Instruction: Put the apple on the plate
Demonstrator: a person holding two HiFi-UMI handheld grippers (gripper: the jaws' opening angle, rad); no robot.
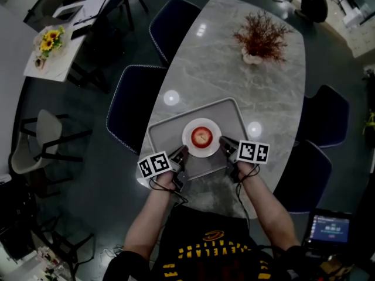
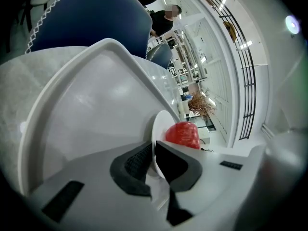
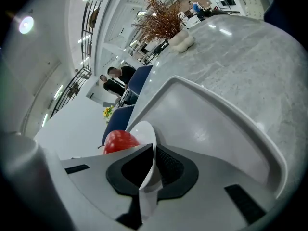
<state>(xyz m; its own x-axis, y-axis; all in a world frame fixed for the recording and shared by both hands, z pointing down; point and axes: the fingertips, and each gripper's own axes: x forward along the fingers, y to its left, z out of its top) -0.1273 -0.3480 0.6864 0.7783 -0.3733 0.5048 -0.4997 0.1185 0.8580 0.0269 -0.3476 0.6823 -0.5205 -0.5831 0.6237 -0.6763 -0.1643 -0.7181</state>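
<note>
The left tongs (image 2: 154, 147) cover part of the apple (image 2: 184, 132).

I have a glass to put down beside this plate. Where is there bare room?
Bare table runs between the tray and the dried plant. The tray's two far corners are free. The near side is crowded: the left claw and right claw pinch the plate holding the apple.

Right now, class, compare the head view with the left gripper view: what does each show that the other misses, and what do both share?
Only the head view shows the right claw, opposite the left claw across the plate, plus a lit screen at lower right. Only the left gripper view shows its jaws pinching the plate's rim. Both show the apple on the plate, in the tray.
</note>
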